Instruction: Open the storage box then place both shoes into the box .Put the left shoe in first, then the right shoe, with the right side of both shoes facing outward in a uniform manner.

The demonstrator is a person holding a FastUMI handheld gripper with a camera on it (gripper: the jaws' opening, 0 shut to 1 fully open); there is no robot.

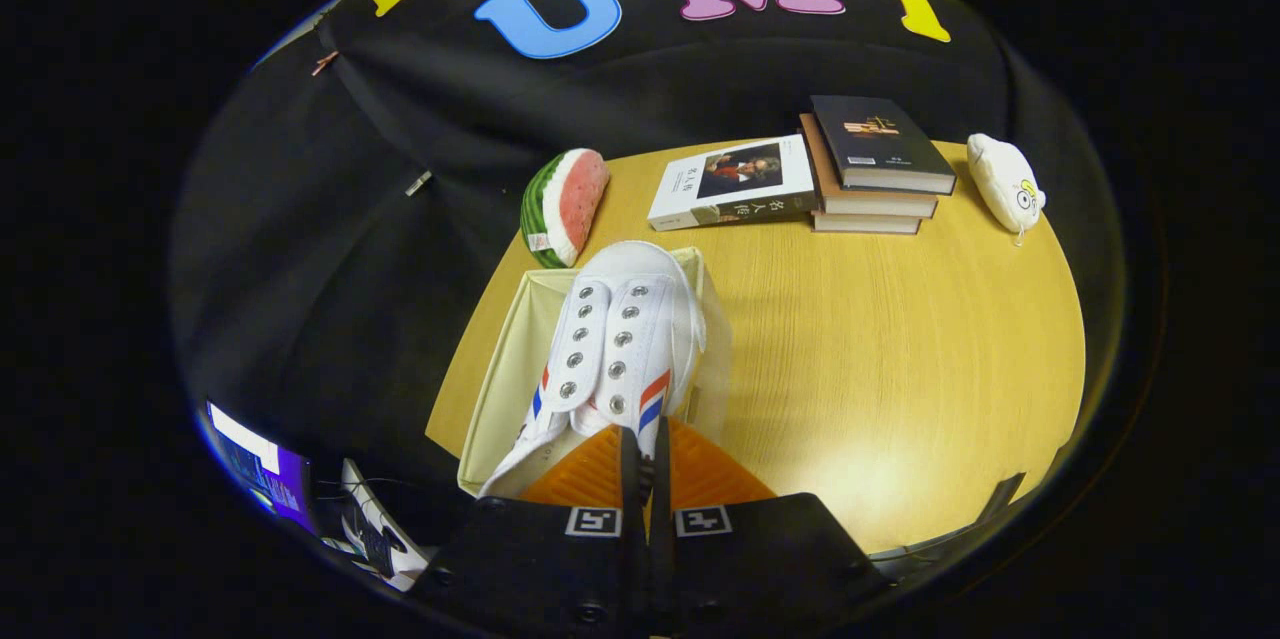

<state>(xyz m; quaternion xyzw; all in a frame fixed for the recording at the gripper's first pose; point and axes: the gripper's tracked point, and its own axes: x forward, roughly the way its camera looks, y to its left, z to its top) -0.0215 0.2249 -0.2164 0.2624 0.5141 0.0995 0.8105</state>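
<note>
Shoe (612,349) hangs toe-forward over the storage box (500,374), pinched between the gripper's (645,444) closed fingers.

This is a recording booth dressed up as a household corner, not a lived-in room. A black cloth wall (420,139) hangs in folds across the upper half of the frame, clipped at the upper left. Below it, a round-edged wooden table (900,349) carries staged props: a watermelon-slice plush (565,204) left of centre, a single book (735,184) and a stack of books (870,169) at upper right, a white plush toy (1005,181) beside them. A lit screen (255,469) glows at lower left.
</note>
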